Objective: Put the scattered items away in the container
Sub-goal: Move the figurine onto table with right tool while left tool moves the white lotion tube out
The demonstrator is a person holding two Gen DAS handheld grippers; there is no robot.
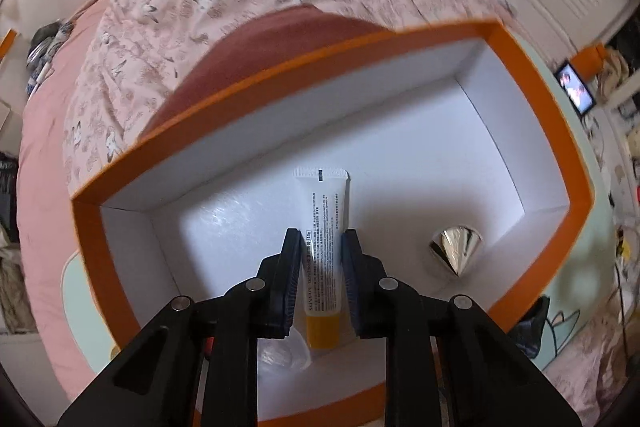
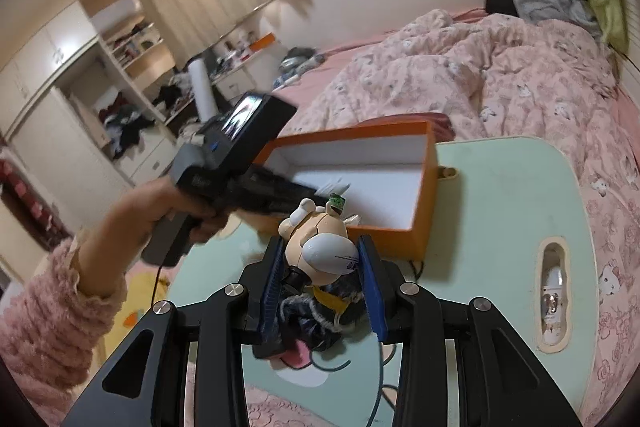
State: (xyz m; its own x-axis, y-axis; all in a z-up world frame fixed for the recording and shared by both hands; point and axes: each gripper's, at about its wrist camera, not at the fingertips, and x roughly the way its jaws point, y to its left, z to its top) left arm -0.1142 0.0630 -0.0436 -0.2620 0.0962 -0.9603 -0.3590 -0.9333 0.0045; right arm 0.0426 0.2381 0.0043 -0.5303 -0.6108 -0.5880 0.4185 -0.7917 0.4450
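The left gripper [image 1: 321, 259] clamps a white plastic tube with an orange cap [image 1: 323, 227], holding it inside the orange cardboard box with a white lining [image 1: 516, 55]. A shiny gold cone [image 1: 456, 247] lies on the box floor to its right. The right gripper [image 2: 320, 283] grasps a cream toy figurine [image 2: 320, 239] above the pale green table [image 2: 500, 195], just before the box. A pink floral quilt [image 2: 500, 67] covers the bed beyond.

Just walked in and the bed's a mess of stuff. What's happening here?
A person is tidying small items into an orange box on a pale green table. The left gripper is inside the box, shut on a white tube, near a shiny cone. The right gripper holds a toy figure just short of the box.
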